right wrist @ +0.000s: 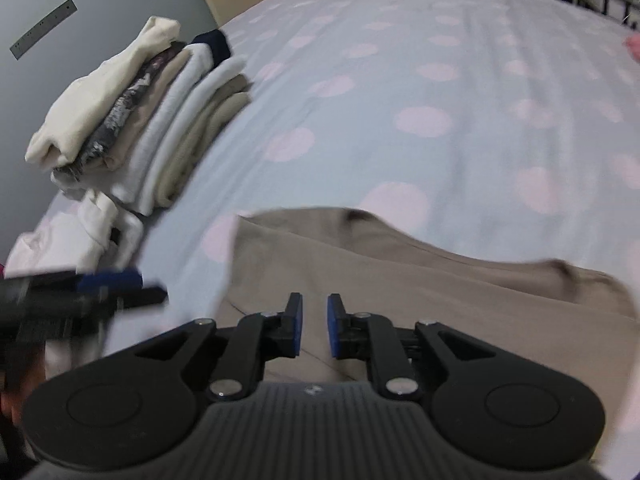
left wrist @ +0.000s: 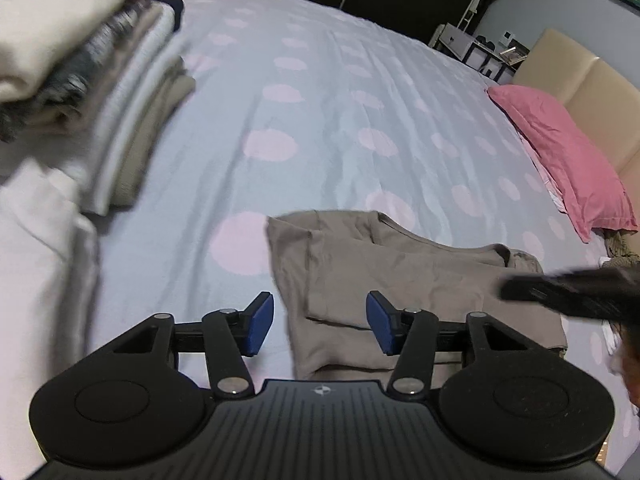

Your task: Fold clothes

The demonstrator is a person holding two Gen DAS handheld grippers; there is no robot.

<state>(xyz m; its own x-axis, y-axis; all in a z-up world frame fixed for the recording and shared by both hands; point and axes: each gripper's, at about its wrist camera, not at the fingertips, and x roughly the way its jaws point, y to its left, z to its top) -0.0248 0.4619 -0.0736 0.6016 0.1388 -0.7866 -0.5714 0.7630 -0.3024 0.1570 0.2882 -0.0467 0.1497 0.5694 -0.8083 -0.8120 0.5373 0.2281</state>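
A: Where does the brown shirt [left wrist: 404, 280] lie?
B: Flat on the bed [left wrist: 320, 100], just beneath both grippers.
A: Their jaws?
B: Left gripper [left wrist: 320, 322] wide apart, right gripper [right wrist: 314, 326] narrowly parted; both empty.

The dotted bed [left wrist: 320, 92] carries a taupe garment [left wrist: 400, 280], a folded stack [right wrist: 160, 120] and a pink pillow [left wrist: 560, 152].

left claw [left wrist: 320, 322]: jaws wide apart, nothing between them, tilted downward
right claw [right wrist: 315, 330]: jaws slightly apart, empty, tilted downward
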